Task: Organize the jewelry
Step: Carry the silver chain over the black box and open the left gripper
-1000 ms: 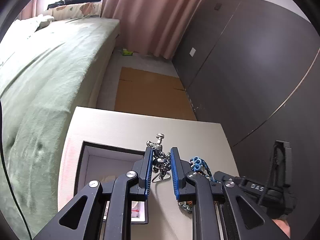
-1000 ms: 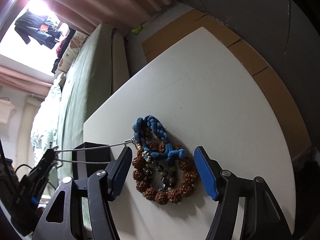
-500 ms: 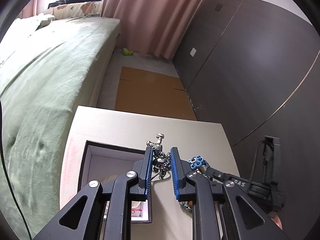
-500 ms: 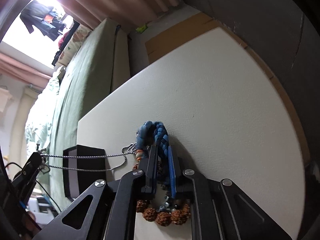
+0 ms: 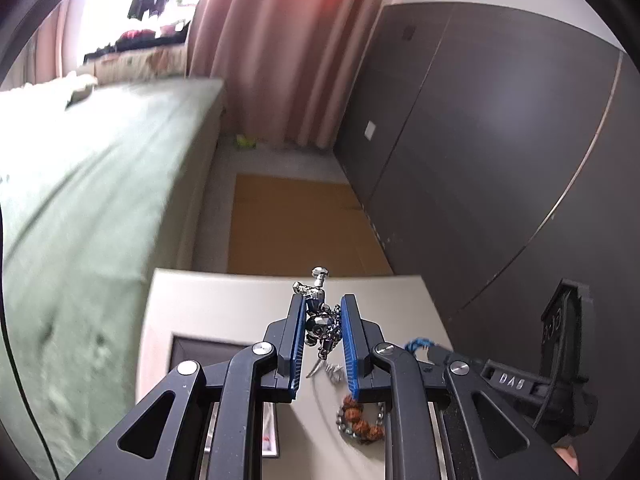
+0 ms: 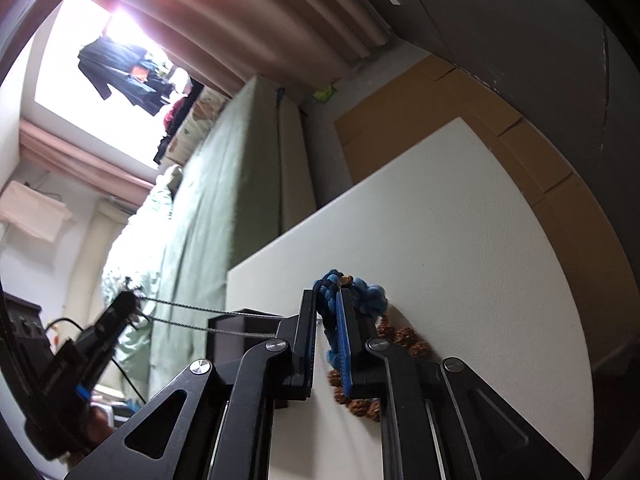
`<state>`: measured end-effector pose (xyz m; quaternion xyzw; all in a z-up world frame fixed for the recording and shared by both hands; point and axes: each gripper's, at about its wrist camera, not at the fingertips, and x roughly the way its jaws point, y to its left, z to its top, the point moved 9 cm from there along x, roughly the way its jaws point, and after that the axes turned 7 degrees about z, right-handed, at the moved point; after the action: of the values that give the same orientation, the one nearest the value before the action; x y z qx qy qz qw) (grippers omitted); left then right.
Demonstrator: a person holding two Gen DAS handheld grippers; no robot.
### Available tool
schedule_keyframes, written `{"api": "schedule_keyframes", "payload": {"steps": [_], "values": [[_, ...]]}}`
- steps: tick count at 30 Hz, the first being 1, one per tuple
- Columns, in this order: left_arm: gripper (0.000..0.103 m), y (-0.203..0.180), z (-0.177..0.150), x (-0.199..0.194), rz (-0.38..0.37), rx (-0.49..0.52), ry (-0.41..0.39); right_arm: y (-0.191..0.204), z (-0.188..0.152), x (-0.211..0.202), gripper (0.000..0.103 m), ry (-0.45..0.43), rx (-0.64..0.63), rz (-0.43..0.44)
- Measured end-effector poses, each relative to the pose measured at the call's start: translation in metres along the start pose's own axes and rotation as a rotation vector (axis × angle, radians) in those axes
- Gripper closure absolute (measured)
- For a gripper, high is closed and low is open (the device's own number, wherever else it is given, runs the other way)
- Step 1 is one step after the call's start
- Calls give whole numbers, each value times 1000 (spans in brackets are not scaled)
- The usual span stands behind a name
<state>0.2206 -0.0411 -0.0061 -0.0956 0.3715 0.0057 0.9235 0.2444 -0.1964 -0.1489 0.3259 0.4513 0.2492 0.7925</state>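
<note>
My left gripper is shut on a silver metal pendant whose chain stretches toward the right gripper. It is held above the white table. My right gripper is shut on a blue braided bracelet and lifts it off the table. A brown bead bracelet lies on the table under it and also shows in the left wrist view. An open black jewelry box sits below the left gripper; the fingers hide most of it.
The white table top ends at a far edge, with brown cardboard on the floor beyond. A green bed runs along the left. Dark wardrobe doors stand at the right.
My right gripper closed on the blue braided bracelet and has raised it off the bead bracelet. My left gripper has risen with the pendant, pulling the chain taut.
</note>
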Motion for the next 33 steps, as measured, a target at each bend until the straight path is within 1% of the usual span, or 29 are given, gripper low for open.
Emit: {"api": "schedule_keyframes", "payload": {"steps": [7, 13, 16, 19, 23, 32, 33], "values": [[85, 1, 45, -50, 46, 34, -100, 6, -2, -2, 92, 2, 11, 23], [85, 12, 71, -84, 95, 56, -162, 21, -8, 2, 91, 14, -14, 49], [85, 20, 79, -95, 116, 57, -181, 26, -10, 4, 92, 16, -29, 60], [85, 27, 80, -97, 128, 53, -184, 30, -13, 5, 91, 23, -34, 64], [85, 32, 71, -88, 132, 40, -166, 31, -15, 8, 91, 30, -40, 62], [85, 63, 35, -37, 138, -36, -83, 35, -14, 15, 91, 43, -51, 49], [85, 70, 28, -30, 153, -49, -77, 36, -15, 16, 91, 46, -54, 48]]}}
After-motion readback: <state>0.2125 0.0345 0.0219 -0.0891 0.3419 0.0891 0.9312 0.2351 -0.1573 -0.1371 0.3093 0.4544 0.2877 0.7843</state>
